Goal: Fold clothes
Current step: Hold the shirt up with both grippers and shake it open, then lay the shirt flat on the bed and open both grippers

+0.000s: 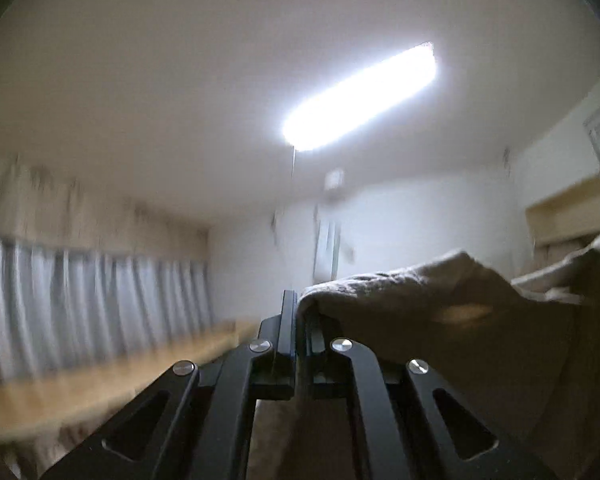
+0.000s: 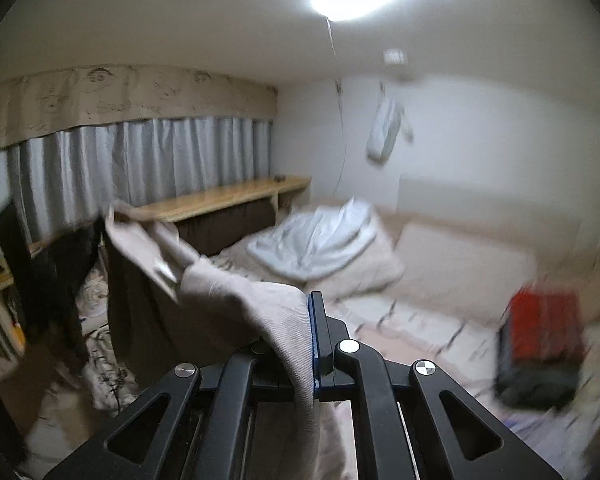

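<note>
Aloft, beige garment [image 2: 236, 300] stretched between both grippers, left gripper [image 1: 298, 320] clamped on one edge, right gripper [image 2: 310, 332] clamped on another, cloth sagging above bed [image 2: 420, 320], curtain [image 2: 140, 160] behind, views blurred

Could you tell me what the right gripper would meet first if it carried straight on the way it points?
Probably the rumpled white bedding on the bed, past the cloth it holds; depth is unclear.
</note>
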Demonstrator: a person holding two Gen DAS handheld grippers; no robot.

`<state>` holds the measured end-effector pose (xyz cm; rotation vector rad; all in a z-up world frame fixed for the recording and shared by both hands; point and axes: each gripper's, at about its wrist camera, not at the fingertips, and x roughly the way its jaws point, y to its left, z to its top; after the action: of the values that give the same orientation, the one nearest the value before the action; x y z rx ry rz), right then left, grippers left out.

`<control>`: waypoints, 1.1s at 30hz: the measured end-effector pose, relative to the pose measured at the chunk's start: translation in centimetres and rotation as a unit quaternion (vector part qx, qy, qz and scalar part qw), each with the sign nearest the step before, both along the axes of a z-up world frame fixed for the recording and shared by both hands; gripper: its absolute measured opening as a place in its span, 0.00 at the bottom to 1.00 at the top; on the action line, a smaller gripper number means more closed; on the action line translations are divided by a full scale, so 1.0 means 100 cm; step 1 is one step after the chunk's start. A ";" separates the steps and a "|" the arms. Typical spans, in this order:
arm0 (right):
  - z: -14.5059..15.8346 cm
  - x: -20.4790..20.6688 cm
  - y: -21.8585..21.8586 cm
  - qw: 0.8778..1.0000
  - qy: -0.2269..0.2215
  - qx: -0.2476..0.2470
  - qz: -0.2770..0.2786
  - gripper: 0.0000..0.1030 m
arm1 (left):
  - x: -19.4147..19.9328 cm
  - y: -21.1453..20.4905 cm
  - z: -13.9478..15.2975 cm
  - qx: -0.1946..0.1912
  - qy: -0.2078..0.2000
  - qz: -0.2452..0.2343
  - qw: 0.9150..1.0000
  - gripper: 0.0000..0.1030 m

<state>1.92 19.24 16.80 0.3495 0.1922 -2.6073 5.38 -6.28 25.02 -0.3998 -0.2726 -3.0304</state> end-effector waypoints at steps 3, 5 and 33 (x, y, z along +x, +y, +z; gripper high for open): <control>0.038 0.023 0.000 0.997 0.066 0.036 -0.010 0.06 | 0.007 0.001 0.044 -0.006 0.044 -0.017 0.999 0.03; 0.061 0.027 0.001 0.994 0.094 0.051 -0.019 0.06 | 0.001 0.001 0.068 -0.016 0.057 -0.019 0.998 0.03; 0.095 -0.152 0.029 0.966 0.134 0.131 -0.181 0.05 | -0.145 0.075 0.007 -0.206 0.028 -0.004 0.978 0.04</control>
<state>-13.28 22.17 26.33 0.1256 0.6227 -2.9921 -9.09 1.17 25.77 -0.5099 -0.9039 -2.9506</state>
